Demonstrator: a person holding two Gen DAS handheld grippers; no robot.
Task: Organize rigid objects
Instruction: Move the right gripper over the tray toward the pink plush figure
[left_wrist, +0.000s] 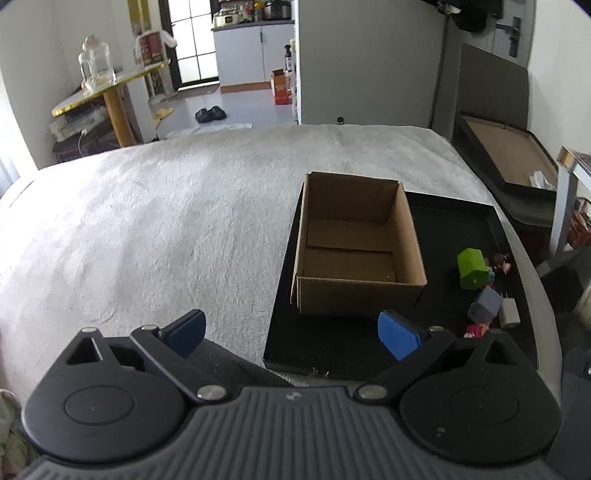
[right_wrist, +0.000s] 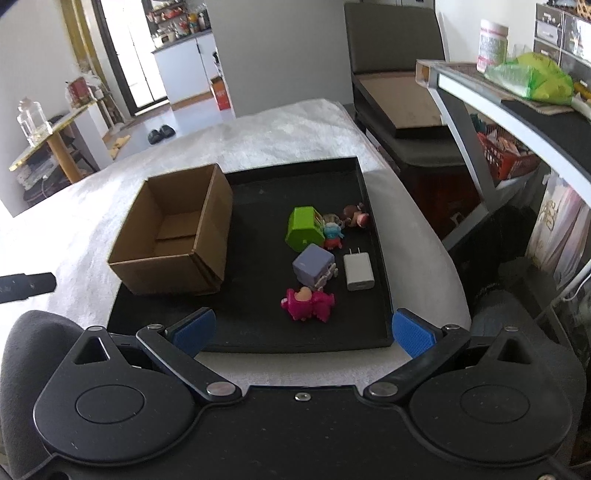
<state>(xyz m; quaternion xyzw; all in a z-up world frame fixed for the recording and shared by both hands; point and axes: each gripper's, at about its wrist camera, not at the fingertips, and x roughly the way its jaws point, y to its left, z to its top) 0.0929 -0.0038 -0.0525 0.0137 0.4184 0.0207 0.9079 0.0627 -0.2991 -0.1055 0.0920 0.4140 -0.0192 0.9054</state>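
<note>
Right at the near edge of the black tray (right_wrist: 373, 236), the right gripper (right_wrist: 303, 334) hangs with jaws spread wide and nothing in them; the left gripper (left_wrist: 291, 332) is just as wide and empty. Closest ahead is the pink toy (right_wrist: 308, 303), then the purple cube (right_wrist: 313, 265), white charger (right_wrist: 358, 272) and green house (right_wrist: 303, 229). Cardboard box (right_wrist: 173, 236) sits empty on the tray's left. Looks like sorting hasn't started, so next up is probably dropping onto the pink toy and pinching it.
</note>
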